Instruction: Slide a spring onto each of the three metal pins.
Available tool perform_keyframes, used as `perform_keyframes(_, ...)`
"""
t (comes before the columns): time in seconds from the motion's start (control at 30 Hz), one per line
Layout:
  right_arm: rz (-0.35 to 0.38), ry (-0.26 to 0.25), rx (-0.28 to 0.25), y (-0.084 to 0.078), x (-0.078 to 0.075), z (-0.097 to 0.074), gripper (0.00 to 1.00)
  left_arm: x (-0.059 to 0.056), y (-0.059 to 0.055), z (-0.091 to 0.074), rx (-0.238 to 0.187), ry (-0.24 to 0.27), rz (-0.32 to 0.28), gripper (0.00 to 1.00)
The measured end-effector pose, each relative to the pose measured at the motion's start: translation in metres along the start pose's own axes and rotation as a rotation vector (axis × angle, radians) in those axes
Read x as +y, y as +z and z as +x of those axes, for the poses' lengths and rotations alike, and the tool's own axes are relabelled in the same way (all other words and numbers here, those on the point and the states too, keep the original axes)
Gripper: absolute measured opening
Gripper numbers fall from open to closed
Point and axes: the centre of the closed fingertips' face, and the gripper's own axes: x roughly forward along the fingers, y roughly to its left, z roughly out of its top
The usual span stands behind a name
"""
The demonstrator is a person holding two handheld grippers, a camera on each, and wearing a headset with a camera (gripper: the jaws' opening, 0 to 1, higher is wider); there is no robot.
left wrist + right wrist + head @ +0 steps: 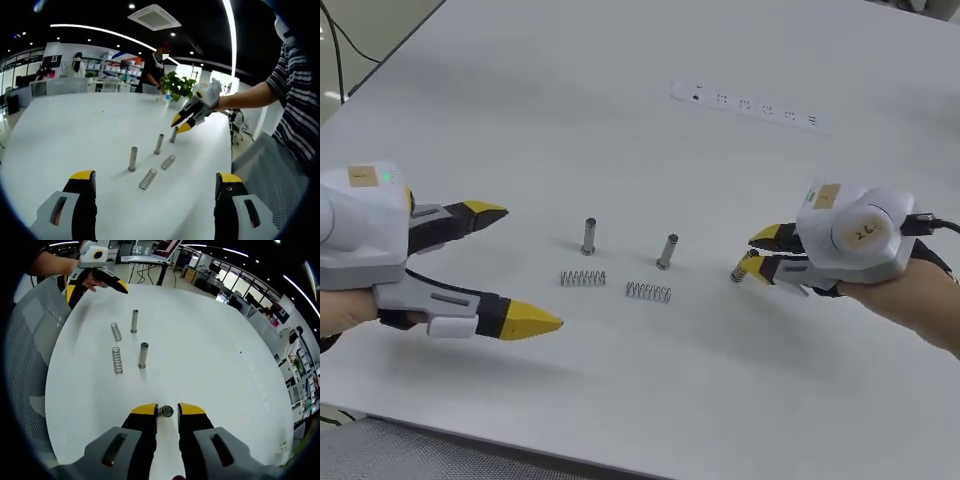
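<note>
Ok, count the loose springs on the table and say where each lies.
2. One spring lies in front of the left pin, the other spring in front of the middle pin. A third may be hidden by the right tool.

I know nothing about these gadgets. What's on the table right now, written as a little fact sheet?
surface: white table
first pin: upright, bare
second pin: upright, bare
third pin: between the right gripper's jaws
first spring: lying flat near the first pin
second spring: lying flat near the second pin
left gripper: open, holding nothing
right gripper: shut on the third pin
power strip: far side of the table
</note>
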Motion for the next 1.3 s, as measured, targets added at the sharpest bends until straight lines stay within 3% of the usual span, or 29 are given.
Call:
perform_keyframes(0.3,0.215,-0.015,-0.133,0.010,-0.002,-0.015,0.14,-0.001,0.001,0.000,0.001,-0.003,0.001,0.97)
perform_keyframes(0.47,0.387,-0.009,-0.247,0.018,-0.002,-0.027,0.18,-0.001,0.003,0.000,-0.005,-0.002,-0.005,0.97)
perform_keyframes(0.6,0.395,-0.006,-0.262,0.017,0.002,-0.033,0.19,-0.001,0.003,0.000,-0.003,-0.001,-0.005,0.97)
perform_keyframes(0.73,0.447,0.006,-0.311,0.023,0.007,-0.039,0.25,-0.001,0.003,0.000,-0.004,-0.001,-0.007,0.97)
perform_keyframes(1.3,0.415,0.017,-0.325,0.029,0.020,-0.046,0.22,-0.001,0.003,-0.001,-0.006,-0.003,-0.012,0.96)
